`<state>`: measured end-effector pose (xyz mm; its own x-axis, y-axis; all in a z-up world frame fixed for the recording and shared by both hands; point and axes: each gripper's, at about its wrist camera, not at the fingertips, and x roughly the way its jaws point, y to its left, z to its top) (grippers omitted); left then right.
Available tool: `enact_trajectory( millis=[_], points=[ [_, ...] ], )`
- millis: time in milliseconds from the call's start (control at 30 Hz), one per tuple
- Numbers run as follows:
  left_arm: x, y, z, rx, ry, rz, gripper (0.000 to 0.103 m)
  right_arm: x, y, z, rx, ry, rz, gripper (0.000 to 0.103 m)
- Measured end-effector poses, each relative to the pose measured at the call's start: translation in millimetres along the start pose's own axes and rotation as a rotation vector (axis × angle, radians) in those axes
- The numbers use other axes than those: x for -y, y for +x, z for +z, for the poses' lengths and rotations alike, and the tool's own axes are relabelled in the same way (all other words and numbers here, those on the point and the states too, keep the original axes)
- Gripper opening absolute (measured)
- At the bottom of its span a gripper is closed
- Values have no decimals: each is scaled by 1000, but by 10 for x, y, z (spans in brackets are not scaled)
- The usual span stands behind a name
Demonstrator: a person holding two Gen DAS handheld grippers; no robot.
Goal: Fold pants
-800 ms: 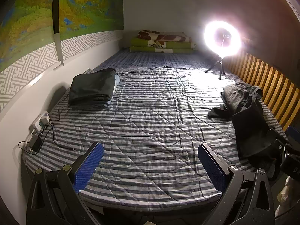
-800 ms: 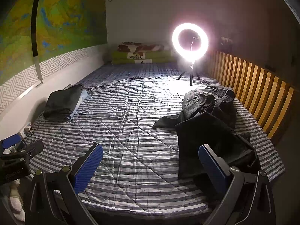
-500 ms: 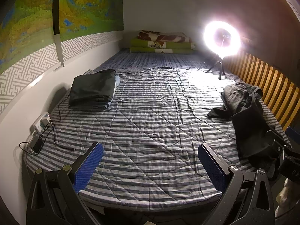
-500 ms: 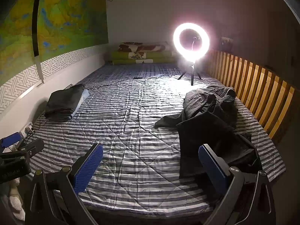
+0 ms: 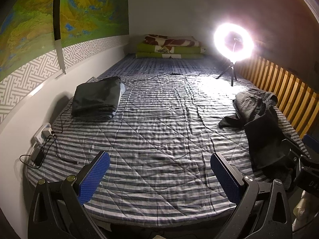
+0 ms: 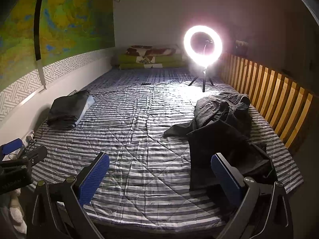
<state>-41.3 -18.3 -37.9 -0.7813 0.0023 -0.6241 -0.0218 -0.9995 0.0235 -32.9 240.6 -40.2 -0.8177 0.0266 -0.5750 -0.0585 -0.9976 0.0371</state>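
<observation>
Now both grippers, left gripper (image 5: 159,171) and right gripper (image 6: 159,171), hover spread wide and empty at the near edge of the striped bed (image 6: 139,139). Crumpled dark pants (image 6: 223,125) lie on its right side, beside the wooden rail (image 6: 275,97).

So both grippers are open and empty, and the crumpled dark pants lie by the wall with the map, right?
Not quite. The crumpled dark pants lie by the wooden slat rail, opposite the map wall, as the right wrist view shows. The left gripper and right gripper are indeed open and empty.

Pants (image 6: 223,131) right, folded pile (image 6: 68,109) left, on bed (image 6: 139,139)
</observation>
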Motion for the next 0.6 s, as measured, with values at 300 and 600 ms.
enact_trajectory(
  millis=[300, 600],
  points=[
    [-16, 85, 87, 3, 8, -7, 102, -65, 87, 64, -3, -5, 0, 100],
    [-58, 218, 139, 2, 4, -18, 102, -123, 181, 125, -12, -12, -8, 100]
  ],
)
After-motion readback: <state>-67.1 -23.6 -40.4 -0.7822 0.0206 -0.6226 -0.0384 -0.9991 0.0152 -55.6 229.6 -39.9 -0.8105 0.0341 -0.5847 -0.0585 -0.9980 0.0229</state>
